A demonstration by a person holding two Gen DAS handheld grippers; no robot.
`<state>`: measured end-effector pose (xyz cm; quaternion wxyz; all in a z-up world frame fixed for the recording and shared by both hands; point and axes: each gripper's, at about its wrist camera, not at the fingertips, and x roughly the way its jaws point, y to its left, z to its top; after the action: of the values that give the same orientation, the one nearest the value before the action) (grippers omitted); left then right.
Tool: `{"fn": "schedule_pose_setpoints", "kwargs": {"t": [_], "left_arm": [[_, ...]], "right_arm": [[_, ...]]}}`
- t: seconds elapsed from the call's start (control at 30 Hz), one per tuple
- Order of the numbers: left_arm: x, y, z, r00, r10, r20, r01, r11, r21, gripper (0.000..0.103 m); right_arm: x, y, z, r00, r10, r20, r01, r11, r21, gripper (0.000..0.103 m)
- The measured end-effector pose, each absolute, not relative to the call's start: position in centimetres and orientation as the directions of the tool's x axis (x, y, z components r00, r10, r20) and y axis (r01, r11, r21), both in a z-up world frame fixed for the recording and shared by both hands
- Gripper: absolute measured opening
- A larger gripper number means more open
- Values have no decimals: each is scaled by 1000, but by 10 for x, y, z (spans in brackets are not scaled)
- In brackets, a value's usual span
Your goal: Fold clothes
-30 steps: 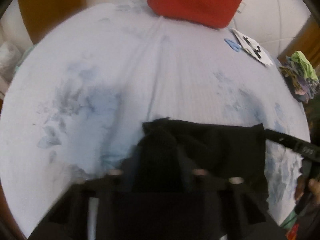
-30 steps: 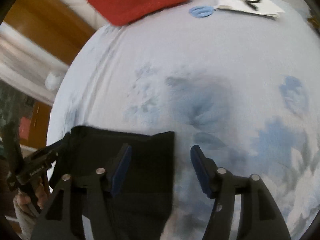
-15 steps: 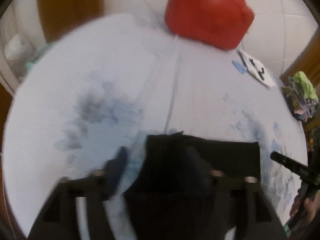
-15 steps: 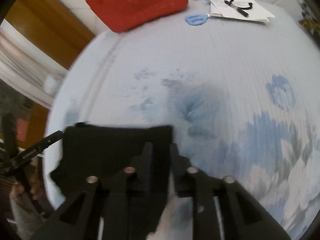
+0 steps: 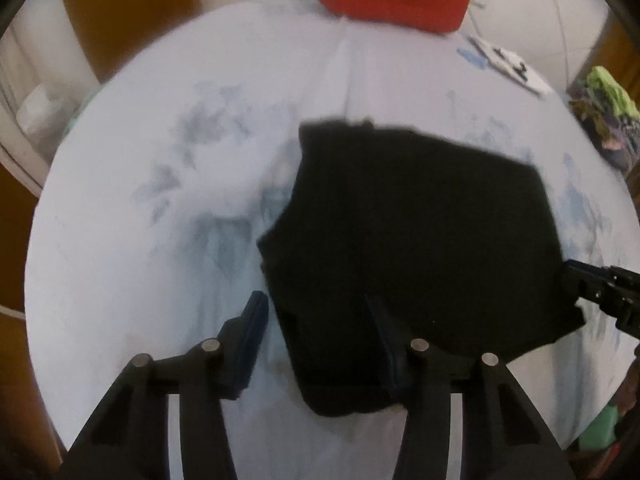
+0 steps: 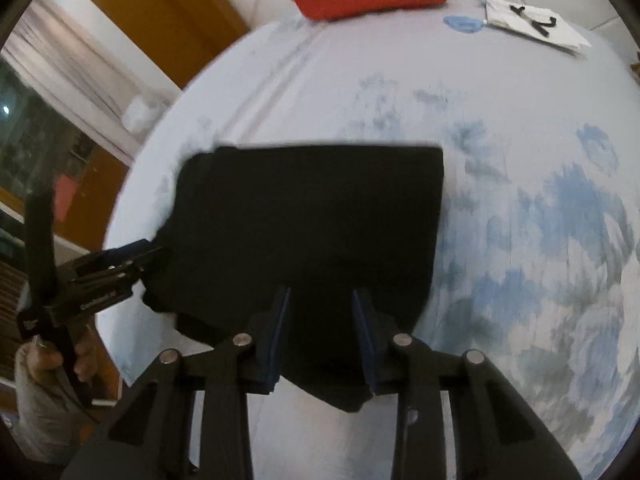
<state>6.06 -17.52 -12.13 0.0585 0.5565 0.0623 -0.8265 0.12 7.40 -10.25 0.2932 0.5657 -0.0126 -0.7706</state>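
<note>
On the bed [image 5: 120,240], black garment [image 5: 420,240] folded, left gripper [image 5: 320,320] and right gripper [image 6: 318,312] low, jaws spread.

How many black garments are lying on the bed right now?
1. The black garment lies folded on the floral bedsheet between the open left gripper and right gripper. Layers beneath could hide more.

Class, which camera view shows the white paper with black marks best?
The right wrist view: the paper lies large and sharp beside the blue item. The left wrist view shows it smaller, blurred, near the bed's far edge.
</note>
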Motion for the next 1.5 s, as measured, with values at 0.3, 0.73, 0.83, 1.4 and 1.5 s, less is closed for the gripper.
{"fn": "schedule_pose_setpoints", "kwargs": {"t": [0.3,0.73,0.83,1.4,1.5], "left_arm": [[67,-203,-111,-403,44,-914,216,-966,-142,74],[19,-186,-128,-407,86,-910,142,-977,-156,84],[13,-180,-133,-403,101,-909,113,-981,-159,80],[5,-175,-132,-395,159,-905,-2,-985,-173,54],[1,-172,-132,-384,159,-910,2,-985,-173,55]], "right_arm": [[10,100,-114,-165,-450,-877,382,-849,364,28],[-27,118,-107,-228,-508,-831,306,-847,434,54],[-32,113,-113,-218,-506,-835,311,-847,432,54],[-44,88,-130,-183,-514,-838,397,-818,416,35],[-50,88,-132,-190,-517,-834,382,-822,422,35]]}}
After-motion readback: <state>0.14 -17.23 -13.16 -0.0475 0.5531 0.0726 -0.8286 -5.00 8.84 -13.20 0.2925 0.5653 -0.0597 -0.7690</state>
